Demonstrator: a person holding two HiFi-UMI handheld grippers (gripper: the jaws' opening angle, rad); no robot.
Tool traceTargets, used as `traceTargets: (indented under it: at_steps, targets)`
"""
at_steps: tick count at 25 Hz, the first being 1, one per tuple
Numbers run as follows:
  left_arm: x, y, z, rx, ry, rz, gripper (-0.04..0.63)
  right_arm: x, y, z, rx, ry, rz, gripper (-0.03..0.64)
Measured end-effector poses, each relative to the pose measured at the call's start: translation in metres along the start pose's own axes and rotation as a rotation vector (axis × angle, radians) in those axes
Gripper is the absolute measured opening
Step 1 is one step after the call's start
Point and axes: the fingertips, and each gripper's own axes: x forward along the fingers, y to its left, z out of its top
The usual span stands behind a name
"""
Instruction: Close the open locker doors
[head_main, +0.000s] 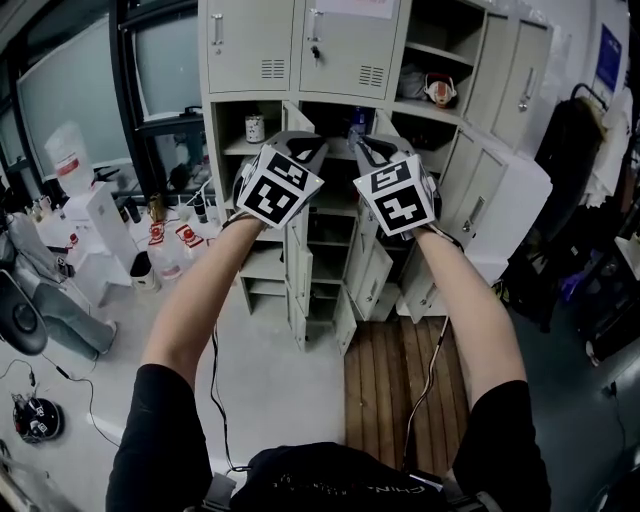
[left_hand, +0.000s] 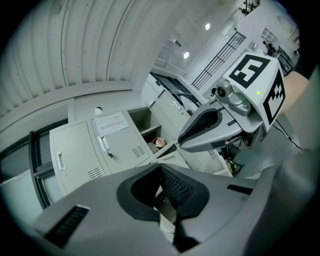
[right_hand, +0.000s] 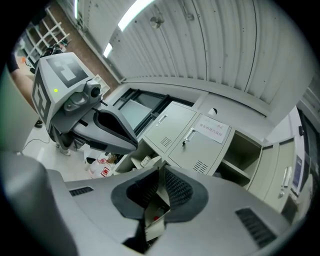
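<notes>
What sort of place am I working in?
Probably a staff locker or storage room: a bank of beige metal lockers, some doors open, dark clothes hanging at right, and brown wooden slats underfoot.

Matt metal lockers (head_main: 250, 45) (wooden boards (head_main: 395, 385))

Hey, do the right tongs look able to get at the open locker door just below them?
Likely yes. The right tongs are shut and empty, and the open door hangs just below and ahead with nothing between them; the left tongs sit aside.
</notes>
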Motion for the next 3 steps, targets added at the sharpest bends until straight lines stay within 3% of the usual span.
traceTargets:
  at_steps: [3]
  targets:
    - [-0.0003,-0.0023,-0.0001,0.003,0.004,-0.002,0.02,-0.0024,-0.0014,-0.001,0.0,0.003,-0.004,0.058]
